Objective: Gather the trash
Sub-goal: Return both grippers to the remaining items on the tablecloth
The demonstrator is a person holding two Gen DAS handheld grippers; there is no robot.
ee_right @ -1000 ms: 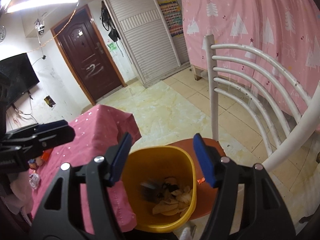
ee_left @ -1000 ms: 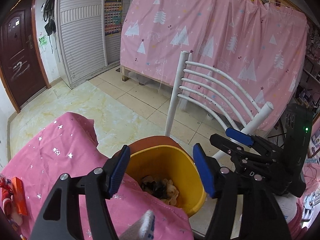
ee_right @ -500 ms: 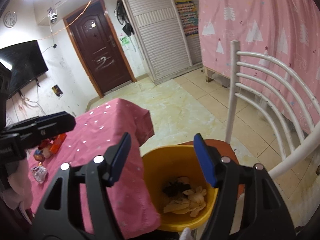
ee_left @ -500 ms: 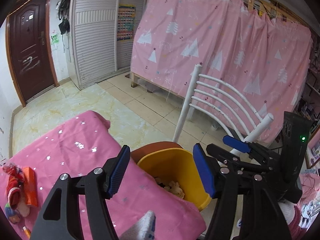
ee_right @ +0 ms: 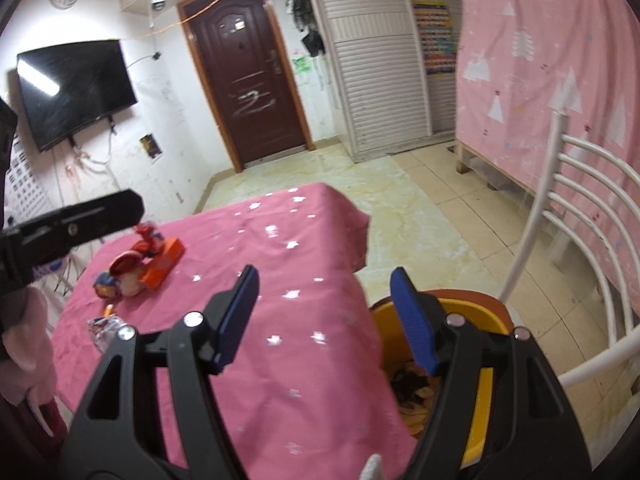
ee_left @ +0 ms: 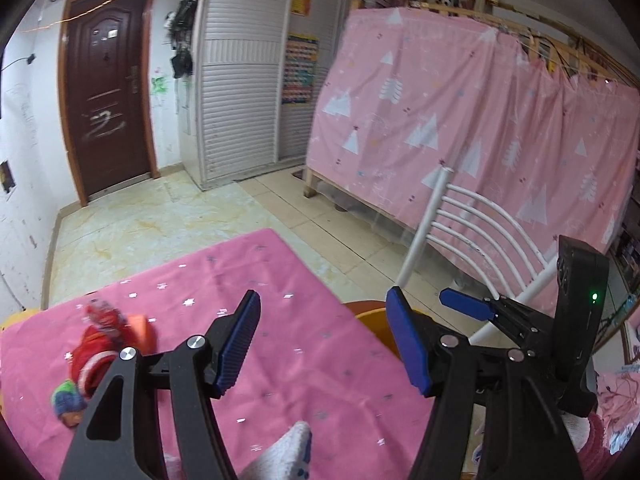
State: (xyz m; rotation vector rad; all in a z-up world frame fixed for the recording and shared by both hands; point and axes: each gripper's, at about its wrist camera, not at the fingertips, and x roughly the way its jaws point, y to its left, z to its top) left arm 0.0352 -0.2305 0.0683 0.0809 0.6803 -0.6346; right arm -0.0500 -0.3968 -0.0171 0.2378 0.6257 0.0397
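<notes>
A yellow bin (ee_right: 486,392) with scraps inside stands on a red-brown chair seat beside the pink-clothed table (ee_right: 280,280); only its rim (ee_left: 370,318) shows in the left wrist view. A pile of trash lies at the table's far left: red wrappers (ee_left: 98,340), an orange box (ee_right: 164,266), a crumpled clear wrapper (ee_right: 104,328). My left gripper (ee_left: 324,340) is open and empty over the table. My right gripper (ee_right: 324,320) is open and empty over the table edge next to the bin; it also shows in the left wrist view (ee_left: 466,306).
A white metal chair back (ee_right: 580,216) rises right of the bin. A pink curtain (ee_left: 480,128) hangs behind it. A dark door (ee_right: 248,80), a shuttered wardrobe (ee_right: 376,60) and a wall TV (ee_right: 76,92) stand at the far side across tiled floor.
Both grippers have swung left and up, away from the bin toward the table. The bin has slid to the lower right of both views and the trash pile has come into view.
</notes>
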